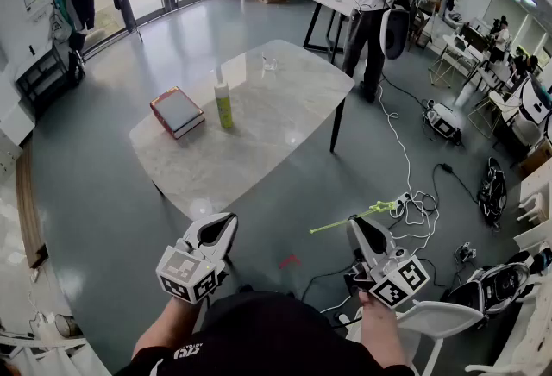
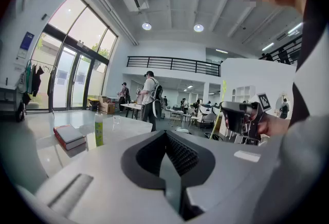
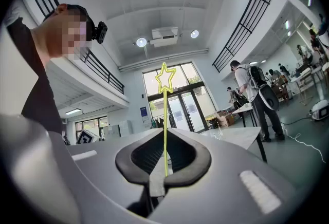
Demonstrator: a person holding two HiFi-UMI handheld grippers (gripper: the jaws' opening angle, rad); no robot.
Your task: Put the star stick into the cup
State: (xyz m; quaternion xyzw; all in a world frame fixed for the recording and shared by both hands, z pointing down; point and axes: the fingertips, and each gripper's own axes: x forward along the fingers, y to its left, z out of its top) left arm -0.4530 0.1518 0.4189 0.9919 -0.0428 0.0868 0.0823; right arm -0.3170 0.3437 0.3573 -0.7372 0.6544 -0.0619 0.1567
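A thin yellow-green star stick [image 1: 332, 226] is pinched in my right gripper [image 1: 355, 226], which is shut on its lower end. In the right gripper view the stick rises straight out of the closed jaws to its star [image 3: 165, 77]. A small clear cup [image 1: 270, 65] stands near the far end of the marble table [image 1: 285, 120], well away from both grippers. My left gripper [image 1: 216, 232] hangs in front of the table's near corner, shut with nothing in it; its ribbed pads [image 2: 180, 153] meet along a seam. The left gripper view also shows the right gripper [image 2: 239, 115] beside it.
On the table stand a green bottle [image 1: 223, 104] and a red-edged book [image 1: 177, 111], both left of the cup. A person [image 1: 371, 3] stands at a second table beyond. Cables and a power strip [image 1: 405, 202] lie on the floor at right, near a white chair [image 1: 448, 318].
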